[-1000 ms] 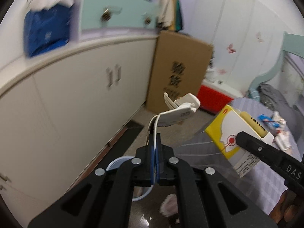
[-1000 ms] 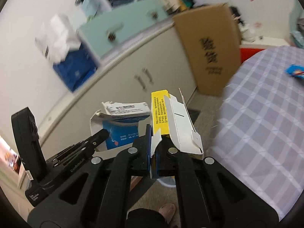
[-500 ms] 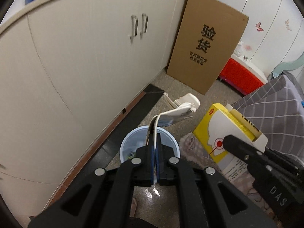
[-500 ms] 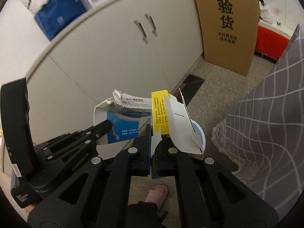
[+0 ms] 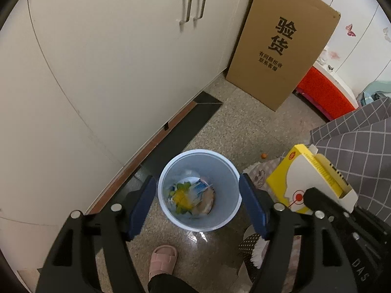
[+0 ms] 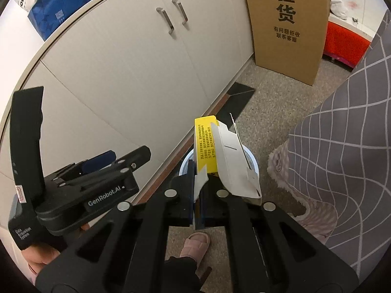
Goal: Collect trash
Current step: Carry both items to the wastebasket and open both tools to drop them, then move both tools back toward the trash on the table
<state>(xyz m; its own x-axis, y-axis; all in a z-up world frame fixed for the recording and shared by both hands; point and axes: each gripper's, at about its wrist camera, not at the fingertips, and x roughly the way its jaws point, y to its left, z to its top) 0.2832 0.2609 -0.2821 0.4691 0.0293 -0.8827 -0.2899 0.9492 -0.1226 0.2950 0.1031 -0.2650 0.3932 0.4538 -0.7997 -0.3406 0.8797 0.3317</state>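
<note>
Blue-padded left gripper (image 5: 198, 205), a second ago clamped on a white packet, now opens empty over the pale bin (image 5: 198, 189) holding trash, while the right gripper (image 6: 198, 195) stays clamped on the yellow carton (image 6: 220, 151).

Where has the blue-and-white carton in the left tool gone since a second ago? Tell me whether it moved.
Yes. It left the left tool, whose jaws are opening with nothing between them, and apparently dropped into the bin by the fixed cabinet.
</note>
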